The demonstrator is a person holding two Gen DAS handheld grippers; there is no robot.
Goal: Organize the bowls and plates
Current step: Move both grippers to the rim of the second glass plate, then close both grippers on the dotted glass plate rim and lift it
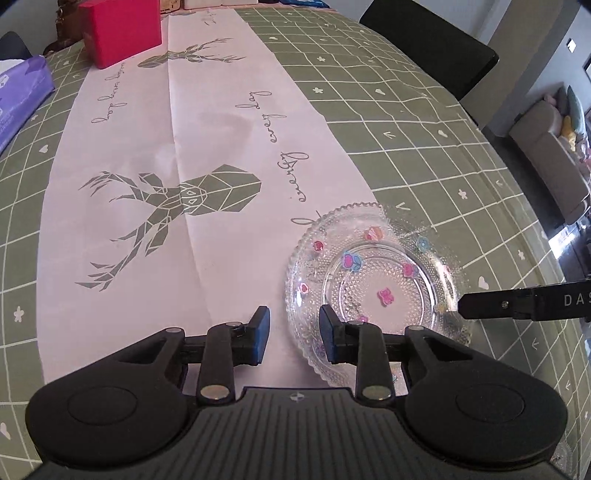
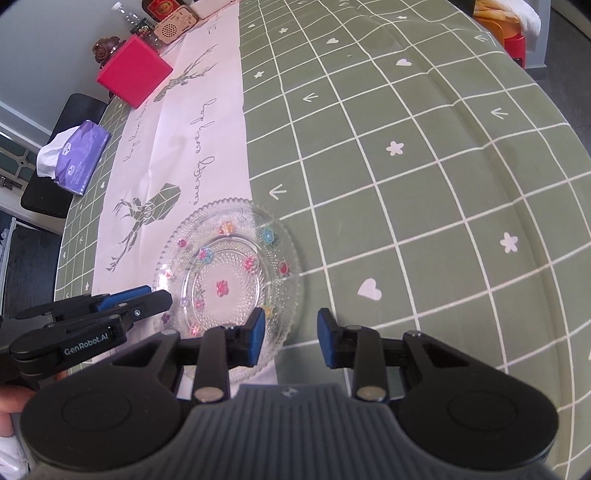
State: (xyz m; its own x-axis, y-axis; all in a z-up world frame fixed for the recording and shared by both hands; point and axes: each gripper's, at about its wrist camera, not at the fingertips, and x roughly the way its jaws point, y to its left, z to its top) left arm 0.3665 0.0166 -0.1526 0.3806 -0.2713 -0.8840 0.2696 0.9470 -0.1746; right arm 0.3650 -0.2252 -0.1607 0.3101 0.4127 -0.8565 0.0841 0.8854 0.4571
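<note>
The glass plate [image 1: 376, 291] lies flat on the bench, its rim between each gripper's part-open jaws, left gripper [image 1: 294, 334] and right gripper [image 2: 291, 336], neither pressing yet. We judge it rigid, slippery and breakable; we should pinch opposite rims.

Plate on a table, a gripper at each side

In the left wrist view the plate [image 1: 376, 284] lies lower right, on the runner's [image 1: 192, 155] right edge and the tablecloth [image 1: 424, 140]; box [image 1: 120, 31] and tissue pack [image 1: 22, 92] sit upper left, chair [image 1: 432, 48] upper right.
</note>
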